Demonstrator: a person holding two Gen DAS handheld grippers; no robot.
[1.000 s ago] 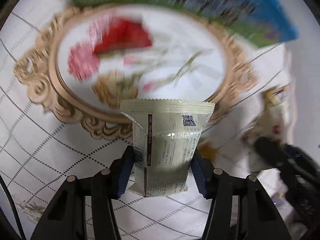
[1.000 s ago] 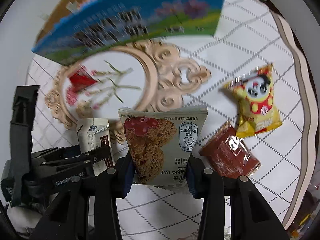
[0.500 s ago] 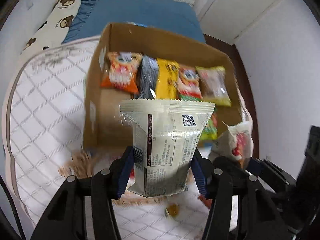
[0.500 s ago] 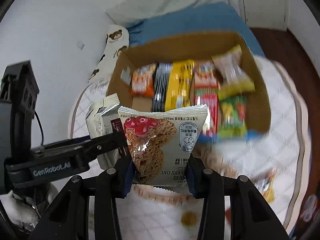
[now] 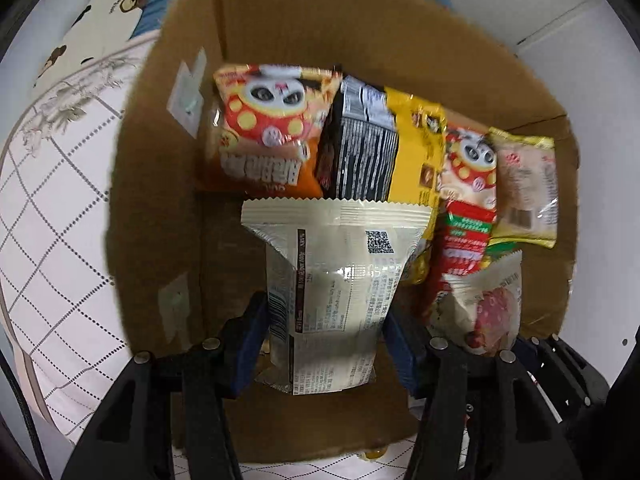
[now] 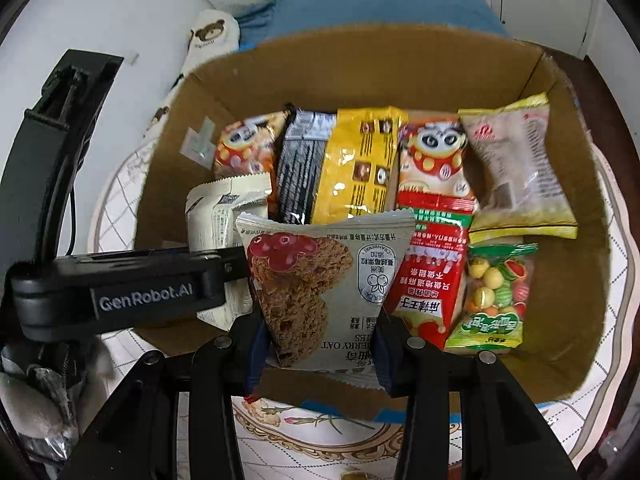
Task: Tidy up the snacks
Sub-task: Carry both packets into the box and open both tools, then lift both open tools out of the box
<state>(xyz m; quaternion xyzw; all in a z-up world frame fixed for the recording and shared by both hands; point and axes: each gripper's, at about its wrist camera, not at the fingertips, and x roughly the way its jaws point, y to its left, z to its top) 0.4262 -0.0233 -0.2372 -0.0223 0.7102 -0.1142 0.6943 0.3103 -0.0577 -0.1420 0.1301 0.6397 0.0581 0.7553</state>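
My left gripper (image 5: 326,344) is shut on a cream cookie packet (image 5: 334,280), back side showing, held over the front left of an open cardboard box (image 5: 160,200). My right gripper (image 6: 318,344) is shut on a cranberry oat cookie packet (image 6: 320,280), held over the box's (image 6: 576,320) front middle. The left gripper's packet (image 6: 220,216) shows just left of it, and the right gripper's packet (image 5: 484,308) shows at the right in the left wrist view. Several snack packets stand in a row along the box's back.
An orange panda packet (image 5: 268,132), a black packet (image 6: 300,164), a yellow packet (image 6: 356,160), a red packet (image 6: 432,264), a pale packet (image 6: 516,168) and a candy bag (image 6: 496,296) fill the box. A quilted white cloth (image 5: 44,216) and an ornate tray (image 6: 312,436) lie below.
Both grippers have swung up from the tray and table and moved forward over the box, each still holding its packet. The box now fills both views.
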